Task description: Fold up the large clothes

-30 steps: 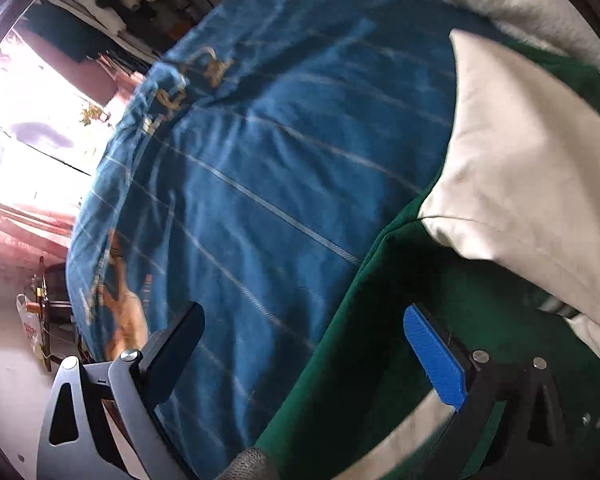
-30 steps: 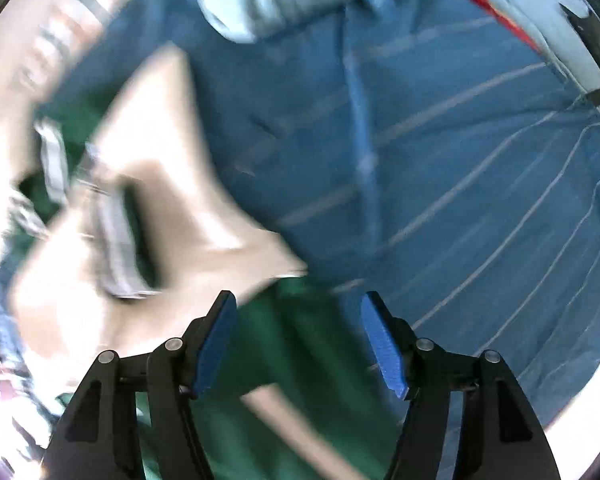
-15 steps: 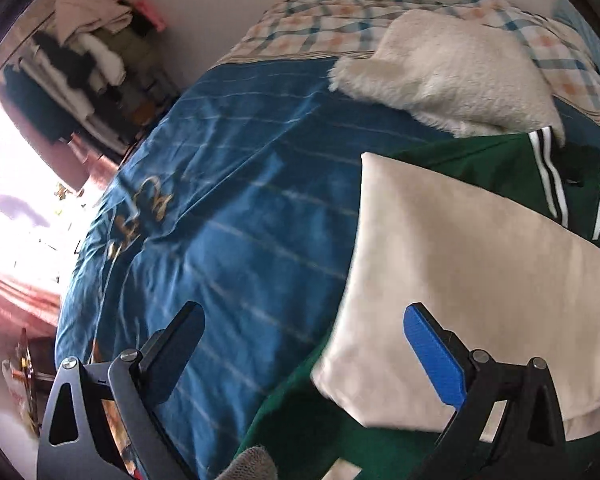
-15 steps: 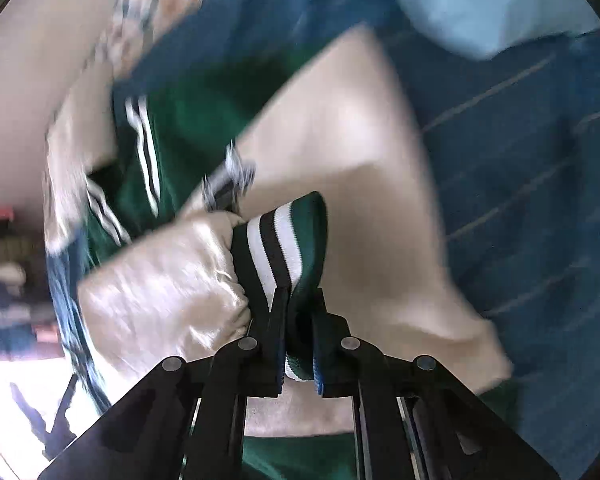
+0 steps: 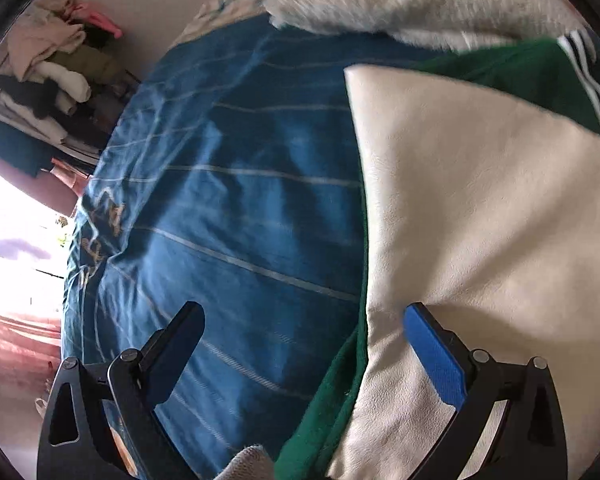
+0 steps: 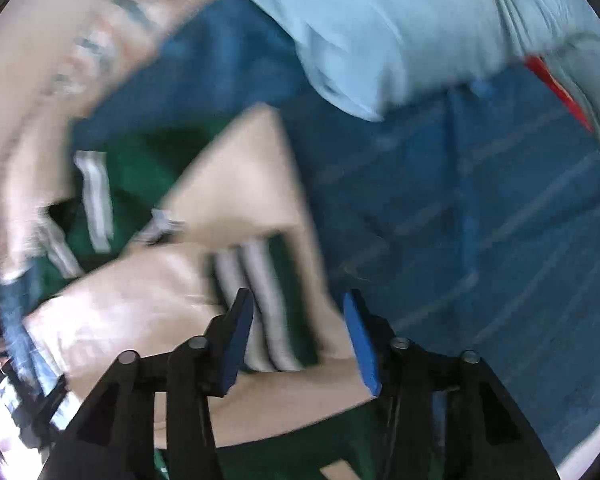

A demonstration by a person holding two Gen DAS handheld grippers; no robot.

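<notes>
A: Left tongs [image 5: 304, 344] gaping wide over the bed's blue bedspread [image 5: 236, 208], nothing gripped!

B: Green jacket [image 5: 516, 68] right of the bedspread, cream sleeve [image 5: 480, 208] across it.

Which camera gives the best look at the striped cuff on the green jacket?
The right wrist view: the striped cuff lies between the opening right gripper fingers, released, though blurred. The left wrist view shows only cream sleeve and stripes near the edge, not that cuff.
</notes>
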